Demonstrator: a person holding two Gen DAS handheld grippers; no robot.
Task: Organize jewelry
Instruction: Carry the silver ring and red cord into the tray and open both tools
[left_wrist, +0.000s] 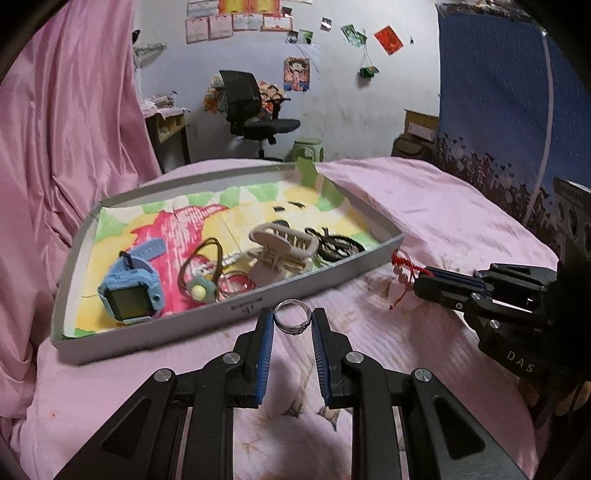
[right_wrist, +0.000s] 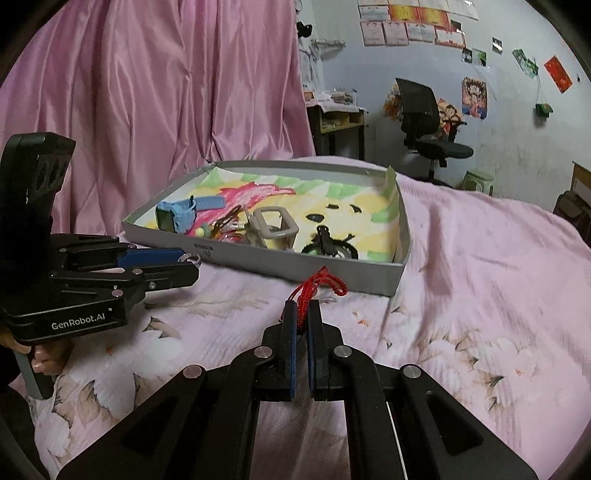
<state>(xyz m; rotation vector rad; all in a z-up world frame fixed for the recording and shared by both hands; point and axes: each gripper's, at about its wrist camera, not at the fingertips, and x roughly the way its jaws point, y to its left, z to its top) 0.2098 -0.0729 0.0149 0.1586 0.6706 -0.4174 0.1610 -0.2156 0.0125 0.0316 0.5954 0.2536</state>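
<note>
Well along. Already in tray (left_wrist: 314, 278): blue watch (left_wrist: 131, 291), hair clip (left_wrist: 282, 245), hair ties (left_wrist: 207, 266), pink rings (left_wrist: 236, 282), black bands (left_wrist: 338, 249).

Left tool (left_wrist: 293, 319) grasping silver ring (left_wrist: 291, 316), just outside tray's near wall, 6 o'clock.

Right tool (right_wrist: 302, 314) clenched on red cord bracelet (right_wrist: 321, 282), over bed (right_wrist: 480, 295), 4 o'clock of tray.

Left to do: both pieces into tray.

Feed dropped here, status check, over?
Left claw pinching silver ring. Right claw shut on red cord bracelet. Both short of tray, path clear.
</note>
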